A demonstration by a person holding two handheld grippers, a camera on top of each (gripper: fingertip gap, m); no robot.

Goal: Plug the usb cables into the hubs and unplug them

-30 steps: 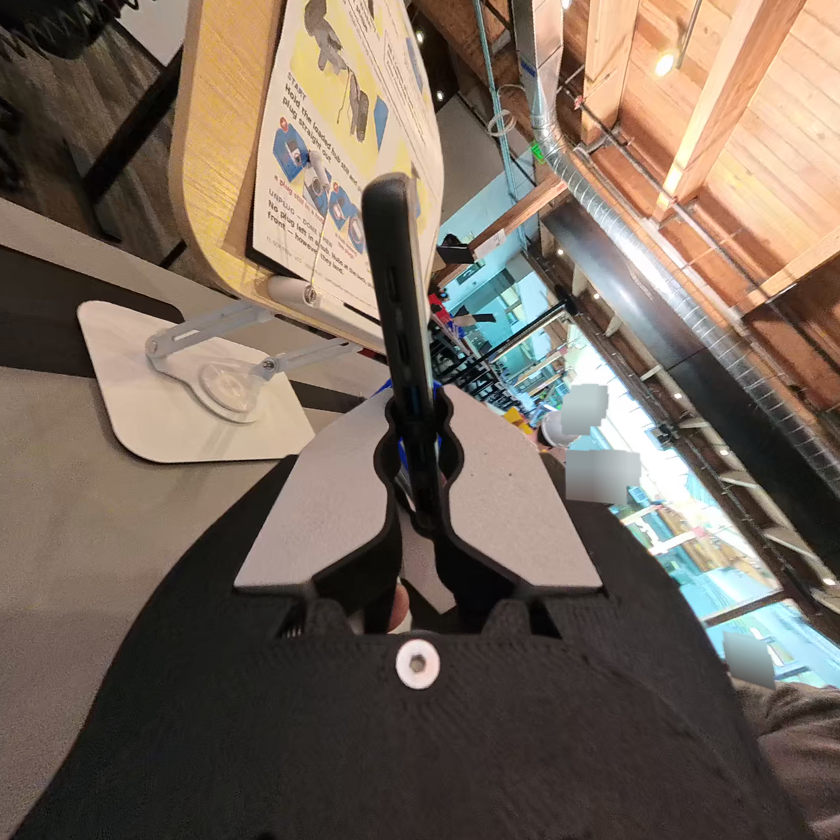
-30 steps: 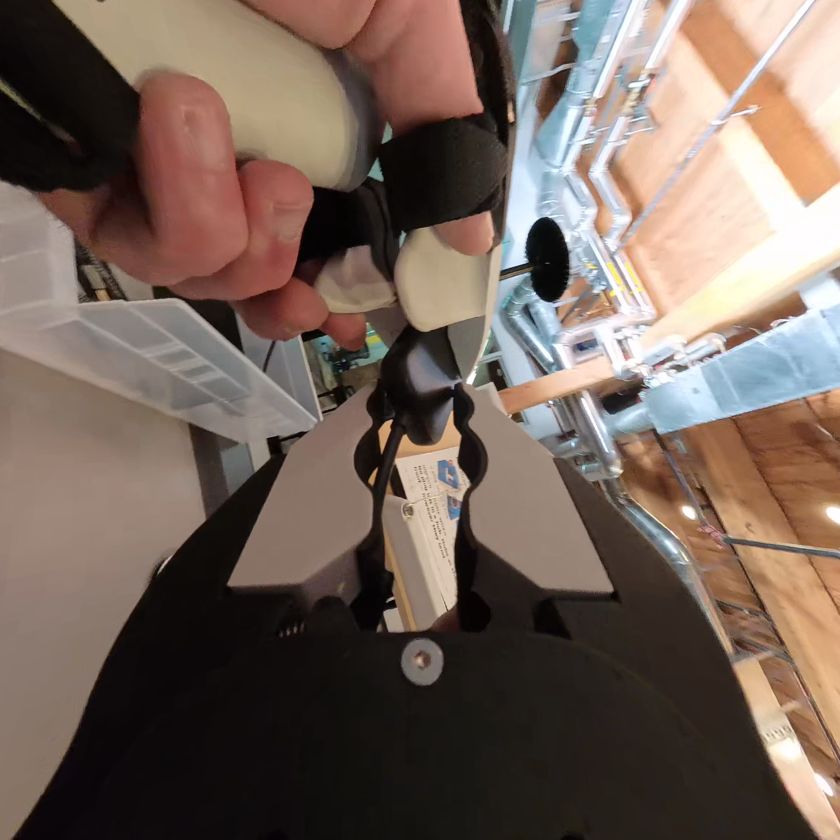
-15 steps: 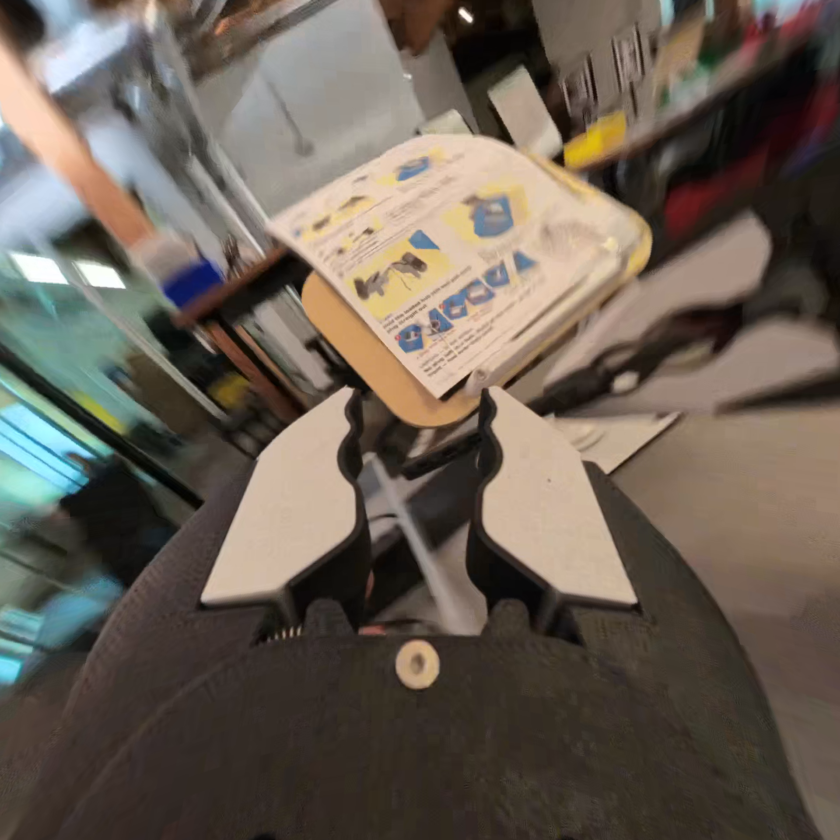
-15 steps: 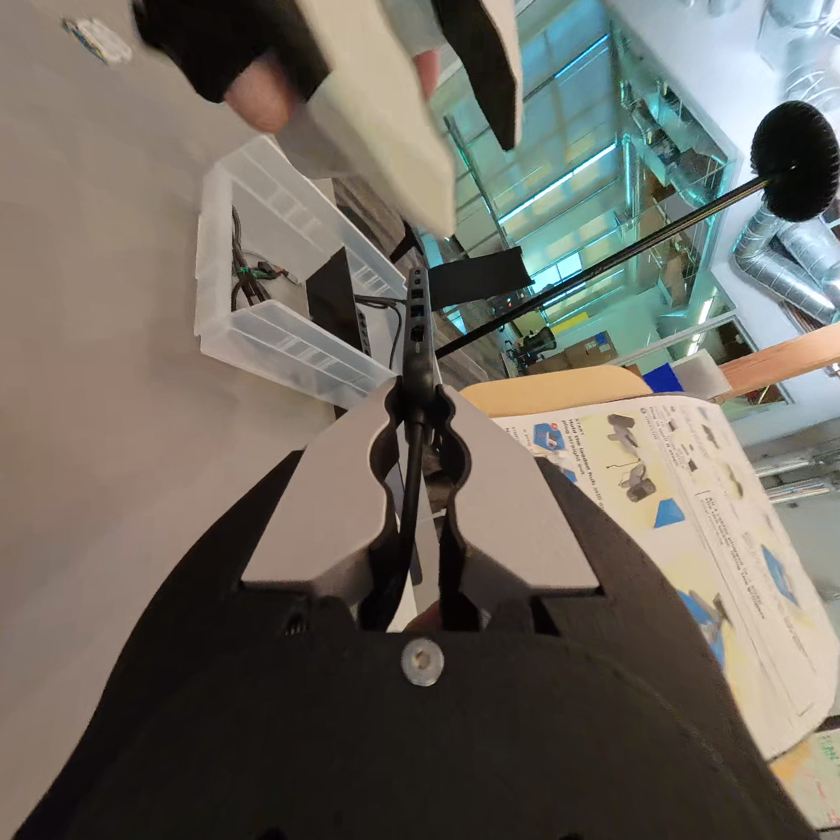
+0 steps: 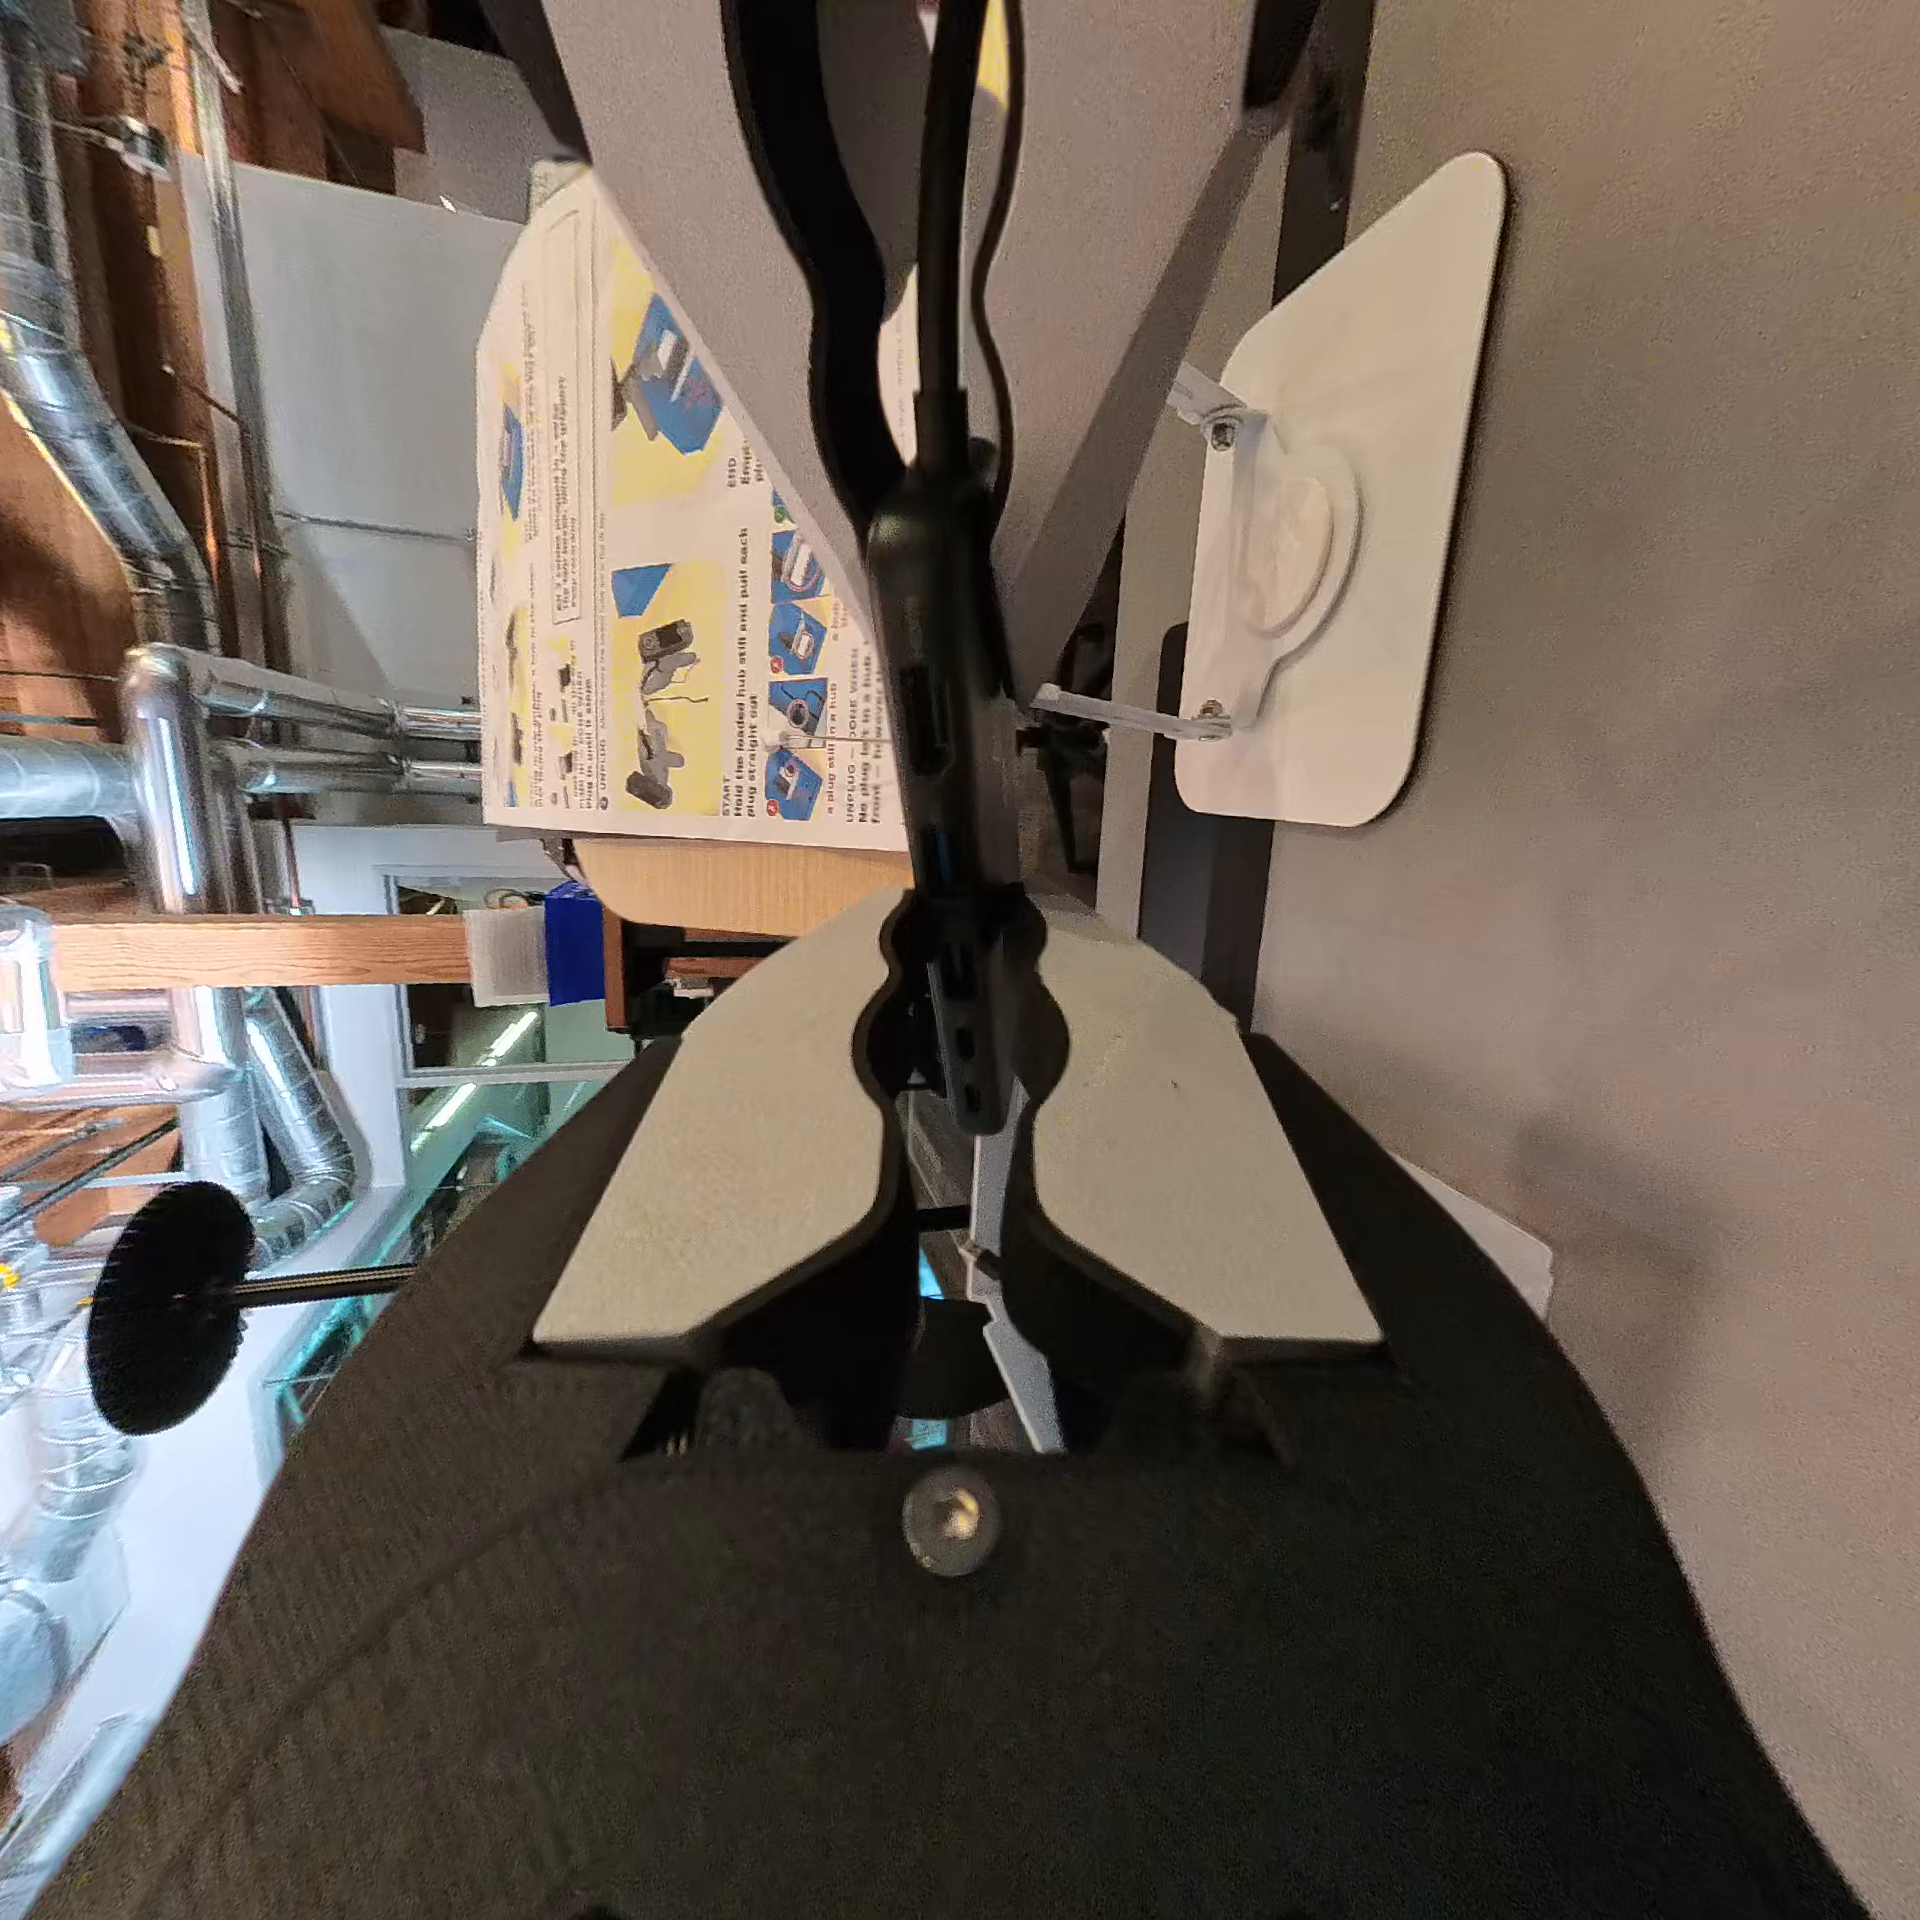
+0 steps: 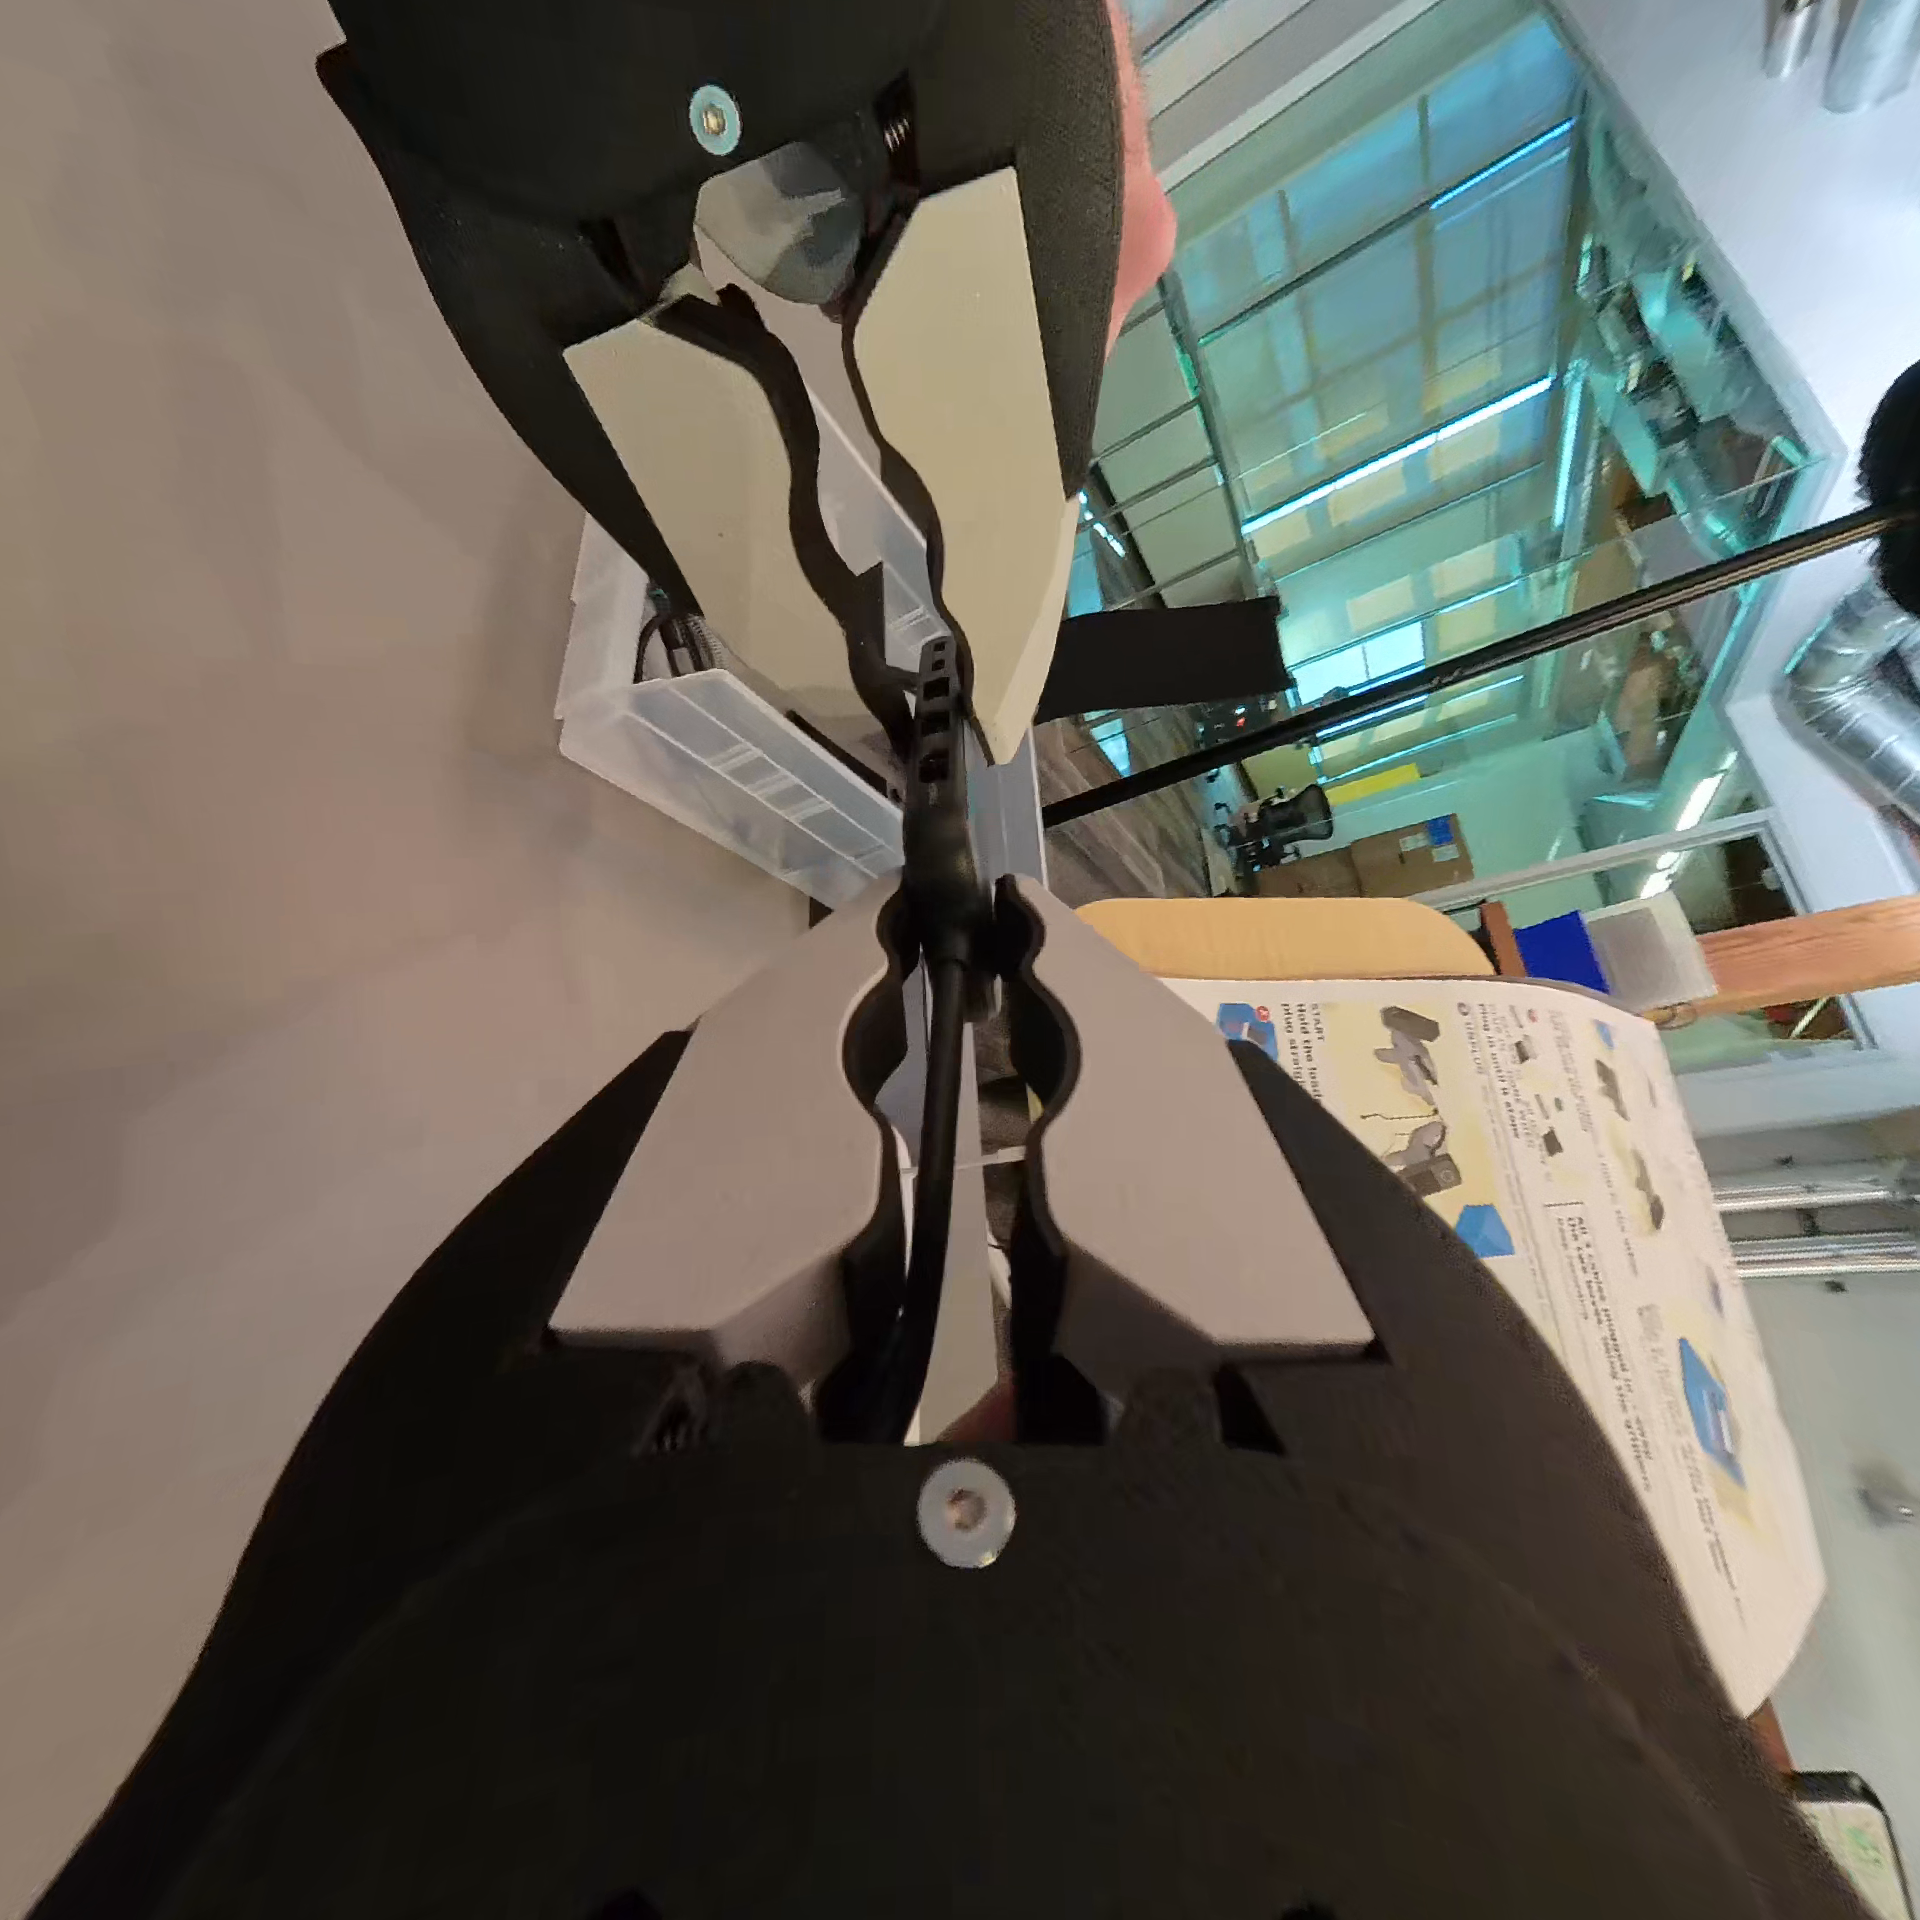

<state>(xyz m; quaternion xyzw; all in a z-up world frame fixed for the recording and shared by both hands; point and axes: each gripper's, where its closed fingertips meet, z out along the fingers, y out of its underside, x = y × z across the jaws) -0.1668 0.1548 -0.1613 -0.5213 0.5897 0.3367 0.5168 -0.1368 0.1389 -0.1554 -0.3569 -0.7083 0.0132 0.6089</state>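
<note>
Black hub [image 5: 940, 790] is clamped end-on by left gripper [image 5: 961, 997]; right gripper [image 6: 951, 935] pinches its cable end, long axis spanning both

My two wrist cameras face each other at close range, rolled sideways, sharing the black hub [image 5: 940, 707] [image 6: 935, 769] and instruction sheet [image 5: 623, 582] [image 6: 1538, 1195] between them.

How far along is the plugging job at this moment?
Done: nothing visible; the ports showing on the hub look empty. In hand: left gripper and right gripper each clamp one end of it. Remaining: fetching cables, perhaps from the clear bin, plugging in, unplugging.
</note>
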